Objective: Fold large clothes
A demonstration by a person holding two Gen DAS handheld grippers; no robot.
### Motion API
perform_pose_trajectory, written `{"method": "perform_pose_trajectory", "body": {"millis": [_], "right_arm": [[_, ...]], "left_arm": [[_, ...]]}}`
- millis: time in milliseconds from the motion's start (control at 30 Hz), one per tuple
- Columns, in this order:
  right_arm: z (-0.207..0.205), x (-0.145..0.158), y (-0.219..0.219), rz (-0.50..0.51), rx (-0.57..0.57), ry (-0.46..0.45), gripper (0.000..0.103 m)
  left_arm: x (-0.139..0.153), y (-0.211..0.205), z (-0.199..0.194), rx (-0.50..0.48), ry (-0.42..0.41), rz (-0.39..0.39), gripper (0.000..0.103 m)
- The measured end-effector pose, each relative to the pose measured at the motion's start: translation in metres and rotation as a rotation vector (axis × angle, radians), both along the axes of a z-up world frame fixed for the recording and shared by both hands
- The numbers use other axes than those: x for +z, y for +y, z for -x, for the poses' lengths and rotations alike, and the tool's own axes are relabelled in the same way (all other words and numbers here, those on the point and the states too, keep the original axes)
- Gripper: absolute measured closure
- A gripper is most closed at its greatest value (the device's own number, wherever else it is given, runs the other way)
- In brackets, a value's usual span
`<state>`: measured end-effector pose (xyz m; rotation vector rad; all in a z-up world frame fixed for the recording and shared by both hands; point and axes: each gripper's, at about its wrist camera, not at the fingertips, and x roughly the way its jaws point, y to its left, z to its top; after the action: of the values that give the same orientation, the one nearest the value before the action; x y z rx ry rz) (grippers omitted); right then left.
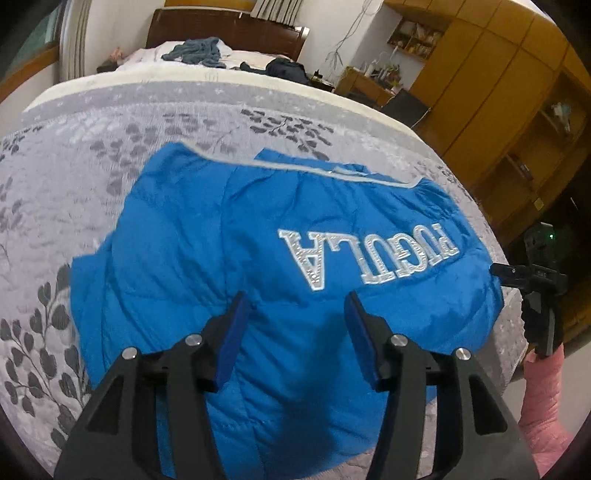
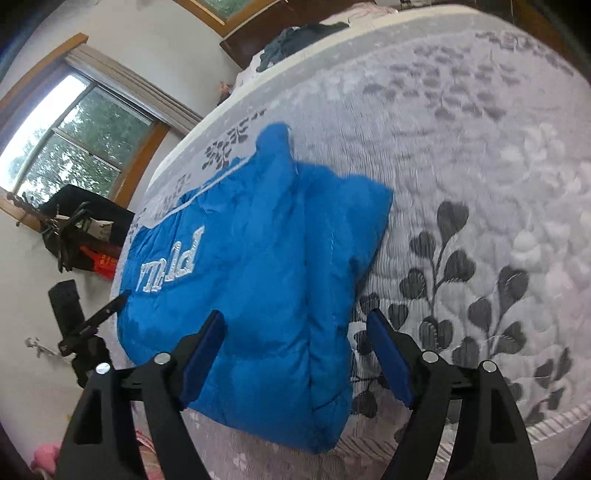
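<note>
**Both grippers wide apart above a folded blue jacket on a quilted bed**

Left gripper (image 1: 295, 332), seen from its own camera, hangs over the near part of the jacket with its two blue-padded fingers (image 1: 231, 338) spread and nothing between them. Right gripper (image 2: 295, 356) is likewise spread and empty in its own view; its left finger lies over the jacket's near edge and its right finger over bare quilt. In the left wrist view the right gripper (image 1: 532, 295) also appears at the far right edge, beside the jacket's right side, carried by a hand in a pink sleeve (image 1: 546, 421).

Ordered by size:

- Bed quilt (image 1: 74, 184): grey-white with dark leaf prints, covering the whole near bed surface and bearing the jacket.
- Blue jacket (image 1: 258, 240): a padded garment lying flat and partly folded on the near half of the quilt, with white embroidered lettering (image 1: 369, 258) facing up and a pale trim along its far edge.
- Wooden wardrobe (image 1: 498, 92): along the right wall, well apart from the jacket.
- Window (image 2: 66, 140): wood-framed, on the left wall in the right wrist view.
- Headboard (image 1: 221, 29): dark wood at the far end.
- Loose dark clothes (image 1: 199, 51): heaped on the far bed, well apart from the jacket.
- Dark clutter (image 2: 85, 229): beside the bed's left edge below the window; details unclear.
</note>
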<state>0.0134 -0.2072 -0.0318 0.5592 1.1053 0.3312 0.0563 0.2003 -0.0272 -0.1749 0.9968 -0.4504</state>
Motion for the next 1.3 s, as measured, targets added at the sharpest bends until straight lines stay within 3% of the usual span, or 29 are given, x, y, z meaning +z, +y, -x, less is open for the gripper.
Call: {"method": "perform_pose_trajectory", "body": {"millis": [133,267,367,667,767,967,1167,1300], "right_arm": [[-0.005,-0.017,0.002,-0.063,0.009,0.017,0.026],[-0.012,-0.032,0.007,-0.142,0.028,0.023,0.046],[-0.011,-0.036,0.008,-0.17,0.022,0.012,0.055],[-0.002,-0.037,0.007,-0.194,-0.025,-0.001,0.063],[0.0,-0.016,0.011,-0.144,-0.031,-0.015,0.07],[-0.003,0.046,0.045,-0.013,0.002,-0.075,0.072],[-0.011,0.113,0.117,0.148,0.102,-0.148,0.073],[-0.016,0.14,0.172,0.24,0.193,-0.176,0.073]], "left_arm": [[-0.004,0.002,0.002,-0.011,-0.014,-0.004,0.05],[-0.008,0.007,0.0,-0.013,-0.004,0.022,0.05],[-0.01,0.009,0.0,-0.013,-0.001,0.04,0.05],[-0.013,0.008,0.001,-0.02,-0.018,0.045,0.05],[-0.012,0.008,0.002,-0.02,-0.025,0.044,0.05],[-0.004,0.01,0.009,-0.03,-0.044,0.055,0.045],[0.012,0.031,0.022,-0.023,-0.077,0.101,0.042],[0.025,0.053,0.035,0.004,-0.118,0.13,0.04]]}}
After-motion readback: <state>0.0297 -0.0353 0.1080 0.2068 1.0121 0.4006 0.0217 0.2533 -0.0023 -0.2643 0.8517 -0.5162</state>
